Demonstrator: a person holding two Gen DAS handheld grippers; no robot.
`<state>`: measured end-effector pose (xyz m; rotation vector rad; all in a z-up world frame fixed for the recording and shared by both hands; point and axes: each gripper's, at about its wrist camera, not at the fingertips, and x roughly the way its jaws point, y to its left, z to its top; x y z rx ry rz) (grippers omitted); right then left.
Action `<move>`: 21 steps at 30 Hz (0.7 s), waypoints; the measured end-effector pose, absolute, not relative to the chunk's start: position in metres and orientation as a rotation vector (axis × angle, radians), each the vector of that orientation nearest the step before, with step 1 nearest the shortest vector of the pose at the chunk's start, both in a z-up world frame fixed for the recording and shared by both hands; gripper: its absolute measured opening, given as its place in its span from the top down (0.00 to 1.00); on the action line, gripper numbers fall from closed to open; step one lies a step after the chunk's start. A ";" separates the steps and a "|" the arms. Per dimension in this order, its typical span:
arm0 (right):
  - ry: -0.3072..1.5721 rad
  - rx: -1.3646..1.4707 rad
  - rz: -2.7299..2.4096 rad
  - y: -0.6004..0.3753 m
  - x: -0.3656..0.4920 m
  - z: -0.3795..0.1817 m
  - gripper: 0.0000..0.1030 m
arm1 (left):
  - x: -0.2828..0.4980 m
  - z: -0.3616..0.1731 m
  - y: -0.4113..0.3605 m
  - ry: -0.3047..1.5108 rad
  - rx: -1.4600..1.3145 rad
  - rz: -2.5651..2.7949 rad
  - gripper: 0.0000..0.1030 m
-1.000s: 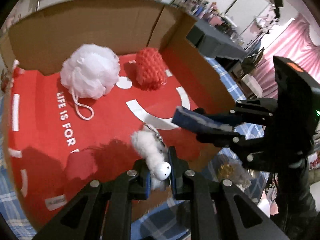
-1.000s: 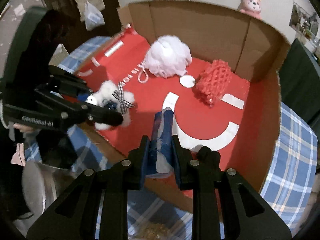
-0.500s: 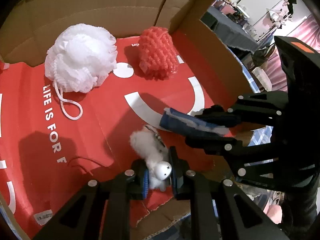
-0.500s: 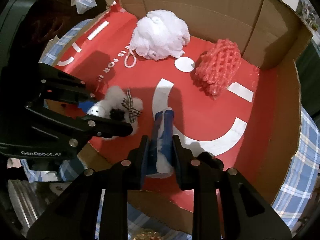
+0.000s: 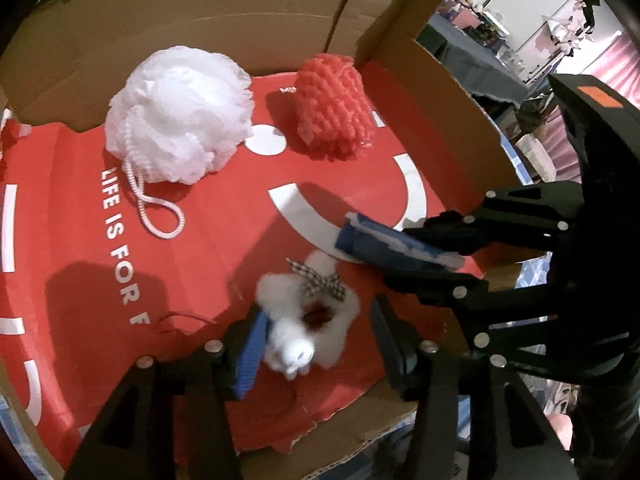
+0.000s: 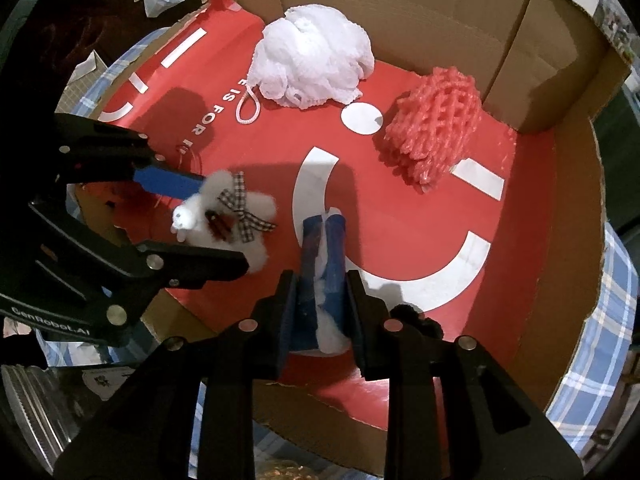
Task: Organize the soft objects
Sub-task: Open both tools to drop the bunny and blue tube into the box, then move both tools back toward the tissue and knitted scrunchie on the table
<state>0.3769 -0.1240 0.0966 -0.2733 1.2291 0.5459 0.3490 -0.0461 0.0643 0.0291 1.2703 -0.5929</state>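
two soft things nearly boxed: plush [image 5: 308, 328] loose on box [image 5: 100, 260] floor between opening left gripper [image 5: 316, 344], blue roll [image 6: 322, 276] pinched by right gripper [image 6: 320, 320] just beside, risking a snagged bow or knocked plush on withdrawal.

Open red floor of the box [image 5: 208, 248] mid-frame & lower left, easy pass. White pouf [image 5: 180, 108] & red mesh sponge [image 5: 334, 110] block the upper part, close to the back cardboard wall [image 5: 200, 4]. Right tool [image 5: 404, 256] crowds the right side w/ the fluffy toy [image 5: 308, 320] just beside it.
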 end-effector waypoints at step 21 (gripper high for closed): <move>1.008 -0.188 0.436 -0.145 0.322 0.172 0.32 | 0.287 0.139 -0.005 0.964 -0.018 -0.499 0.08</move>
